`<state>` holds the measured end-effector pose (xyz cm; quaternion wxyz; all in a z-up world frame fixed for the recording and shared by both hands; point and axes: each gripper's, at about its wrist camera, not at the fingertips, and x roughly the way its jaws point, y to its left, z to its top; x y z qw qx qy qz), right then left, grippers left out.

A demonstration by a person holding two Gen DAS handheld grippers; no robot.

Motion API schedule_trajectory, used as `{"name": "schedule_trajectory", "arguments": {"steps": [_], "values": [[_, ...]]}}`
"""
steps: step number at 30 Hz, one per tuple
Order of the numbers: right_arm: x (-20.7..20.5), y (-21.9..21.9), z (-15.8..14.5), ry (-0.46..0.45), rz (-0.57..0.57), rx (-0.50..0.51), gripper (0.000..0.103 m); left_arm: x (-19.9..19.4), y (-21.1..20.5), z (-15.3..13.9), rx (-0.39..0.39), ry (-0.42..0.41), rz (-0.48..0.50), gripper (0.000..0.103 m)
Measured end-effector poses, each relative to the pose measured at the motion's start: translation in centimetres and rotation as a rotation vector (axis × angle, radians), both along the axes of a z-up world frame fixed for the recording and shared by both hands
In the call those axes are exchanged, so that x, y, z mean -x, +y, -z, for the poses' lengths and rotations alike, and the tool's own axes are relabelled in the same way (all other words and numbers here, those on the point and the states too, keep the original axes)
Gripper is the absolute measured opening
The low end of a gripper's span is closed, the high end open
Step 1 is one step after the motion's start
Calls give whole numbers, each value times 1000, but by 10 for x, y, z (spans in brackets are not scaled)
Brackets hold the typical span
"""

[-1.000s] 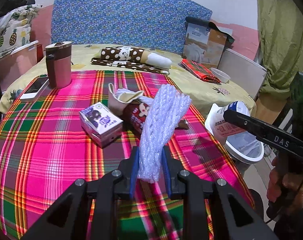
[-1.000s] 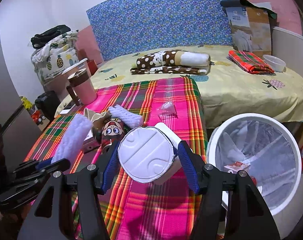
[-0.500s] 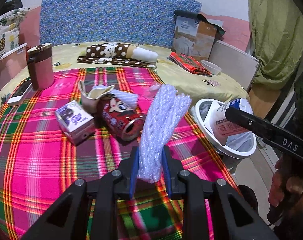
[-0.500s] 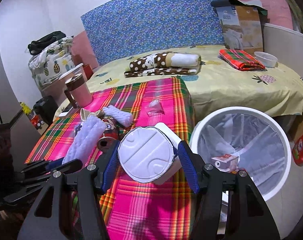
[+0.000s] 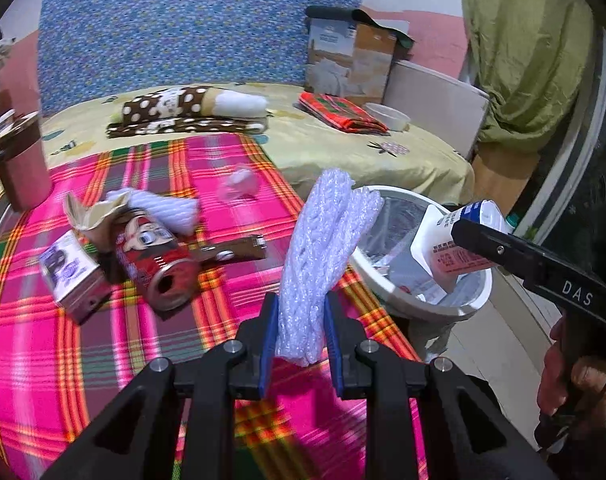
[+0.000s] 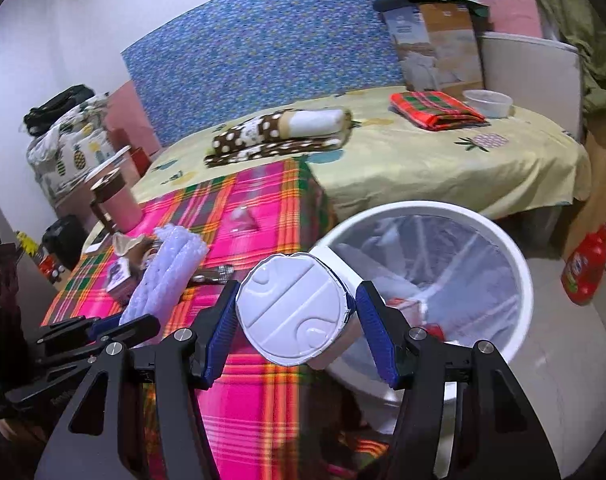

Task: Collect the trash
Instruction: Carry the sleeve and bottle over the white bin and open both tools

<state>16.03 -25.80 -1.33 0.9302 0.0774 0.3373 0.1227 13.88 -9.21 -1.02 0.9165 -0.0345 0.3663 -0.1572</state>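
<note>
Only right view shows ketchup bottle [image 6: 586,270]; left gripper [image 5: 301,344] clamps foam net [image 5: 321,256], right gripper [image 6: 299,330] carton [image 6: 293,310]

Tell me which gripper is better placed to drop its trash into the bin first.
Right. The right gripper holds the white cup over the trash bin, at its rim. The left gripper, shut on the foam netting, is over the plaid tablecloth, short of the bin.

can [image 5: 161,264] on table [image 5: 63,360], bin [image 5: 469,308] right of table
</note>
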Motion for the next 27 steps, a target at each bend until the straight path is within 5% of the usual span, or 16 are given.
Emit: {"name": "schedule_trajectory", "arguments": {"steps": [27], "values": [[-11, -74, 32, 94, 163, -11, 60, -46, -95, 24, -44, 65, 191, 24]]}}
